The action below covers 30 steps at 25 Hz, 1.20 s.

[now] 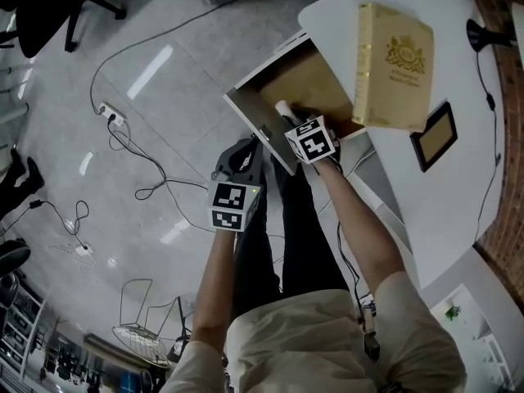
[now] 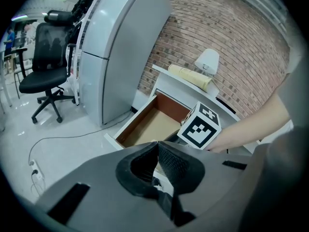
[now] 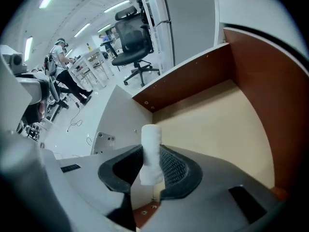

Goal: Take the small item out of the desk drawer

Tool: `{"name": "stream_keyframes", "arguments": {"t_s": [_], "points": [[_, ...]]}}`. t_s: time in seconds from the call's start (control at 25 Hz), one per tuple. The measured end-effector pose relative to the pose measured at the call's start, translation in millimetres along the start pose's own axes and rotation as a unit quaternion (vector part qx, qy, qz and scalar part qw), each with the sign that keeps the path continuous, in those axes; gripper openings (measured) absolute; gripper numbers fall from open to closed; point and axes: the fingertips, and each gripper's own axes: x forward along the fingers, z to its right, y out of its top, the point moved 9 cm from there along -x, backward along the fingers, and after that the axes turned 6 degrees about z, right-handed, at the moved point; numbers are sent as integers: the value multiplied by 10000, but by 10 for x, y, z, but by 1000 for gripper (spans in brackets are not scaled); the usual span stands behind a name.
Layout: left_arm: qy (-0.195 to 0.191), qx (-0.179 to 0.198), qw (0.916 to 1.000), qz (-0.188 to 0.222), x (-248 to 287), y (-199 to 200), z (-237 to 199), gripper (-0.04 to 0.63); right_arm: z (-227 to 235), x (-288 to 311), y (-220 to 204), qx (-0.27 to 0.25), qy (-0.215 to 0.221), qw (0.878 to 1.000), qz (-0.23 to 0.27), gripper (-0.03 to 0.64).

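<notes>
Now | right tongs (image 3: pixel 151 154) — clamped on white cylindrical roll (image 3: pixel 150 134), above open drawer (image 3: pixel 217 124) of white table (image 1: pixel 458 178) | left tongs (image 2: pixel 157 145) — closed on nothing, near the drawer front

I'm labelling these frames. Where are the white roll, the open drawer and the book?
white roll (image 3: pixel 150 151): right gripper view, middle of its side.
drawer (image 1: pixel 315 84): head view, bare part of its floor.
book (image 1: pixel 393 64): head view, centre of its cover.

A white roll (image 3: pixel 151 151), a tan-floored drawer (image 3: pixel 217 124) with red-brown walls, a black-and-white square-patterned marker cube (image 1: pixel 312 141).
</notes>
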Motion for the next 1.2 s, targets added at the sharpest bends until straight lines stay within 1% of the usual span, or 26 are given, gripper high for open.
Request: {"name": "stream_keyframes", "arguments": {"t_s": [0.08, 0.28, 0.48, 0.6, 0.72, 0.92, 1.04, 1.2], "points": [[-9, 16, 10000, 27, -49, 82, 34, 17, -74, -123, 52, 38, 28, 10000, 32, 130], [-13, 51, 9999, -100, -177, 266, 128, 17, -150, -427, 118, 146, -40, 9998, 141, 130], [-35, 44, 10000, -33, -340, 399, 171, 17, -214, -719, 195, 308, -214, 9987, 359, 130], [-25, 7, 10000, -34, -430, 487, 228, 17, -285, -912, 234, 357, -271, 9979, 458, 130], [-5, 50, 10000, -60, -511, 539, 292, 17, -358, -1107, 248, 458, -324, 9968, 572, 130], [82, -62, 9998, -180, -721, 650, 343, 17, -531, -1391, 253, 623, -371, 9942, 789, 130], [88, -5, 9999, -80, -824, 735, 396, 17, -624, -1582, 270, 708, -393, 9923, 940, 130], [192, 16, 9998, 4, -971, 813, 463, 17, -748, -1846, 294, 791, -424, 9891, 1169, 130]]}}
